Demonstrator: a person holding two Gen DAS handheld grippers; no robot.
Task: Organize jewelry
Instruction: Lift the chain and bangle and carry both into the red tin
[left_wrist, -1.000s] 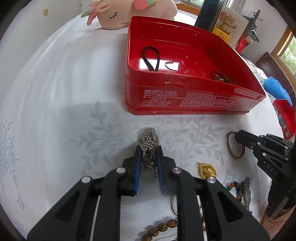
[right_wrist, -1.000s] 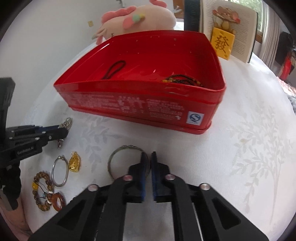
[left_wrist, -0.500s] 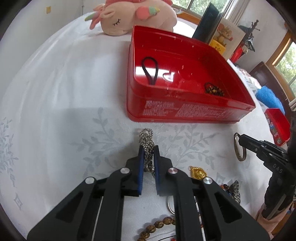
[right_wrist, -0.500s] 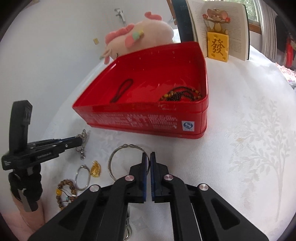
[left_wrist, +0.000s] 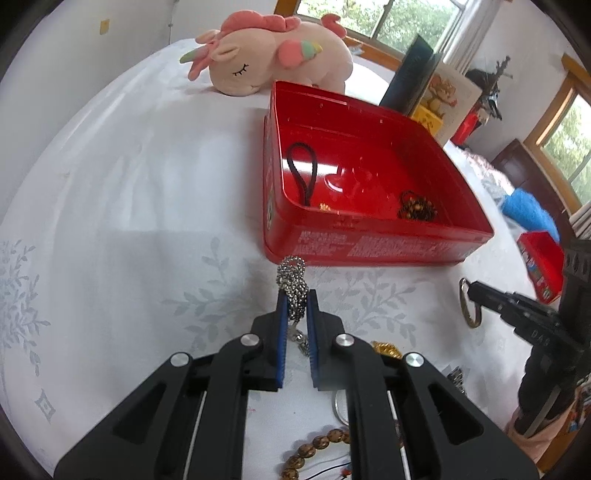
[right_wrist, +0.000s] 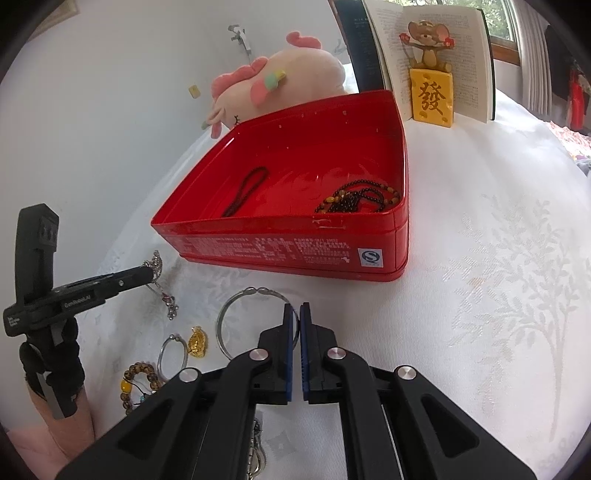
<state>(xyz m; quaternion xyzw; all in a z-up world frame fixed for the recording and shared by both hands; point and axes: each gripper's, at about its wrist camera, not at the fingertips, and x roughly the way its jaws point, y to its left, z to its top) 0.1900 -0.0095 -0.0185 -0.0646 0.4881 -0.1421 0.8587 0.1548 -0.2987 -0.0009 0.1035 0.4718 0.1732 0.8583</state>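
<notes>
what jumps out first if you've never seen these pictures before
The open red tin in the middle of the white tablecloth, with a black cord loop and a beaded necklace inside. In front of it, the left hand-held gripper pinches a silver ball chain, and the right hand-held gripper grips a silver bangle.

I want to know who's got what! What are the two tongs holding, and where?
Left tongs pinch the silver chain at its bunched middle. Right tongs pinch the silver bangle by its rim.

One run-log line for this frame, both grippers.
left gripper: shut on silver chain | right gripper: shut on silver bangle | red tin: holds black cord, bead necklace
</notes>
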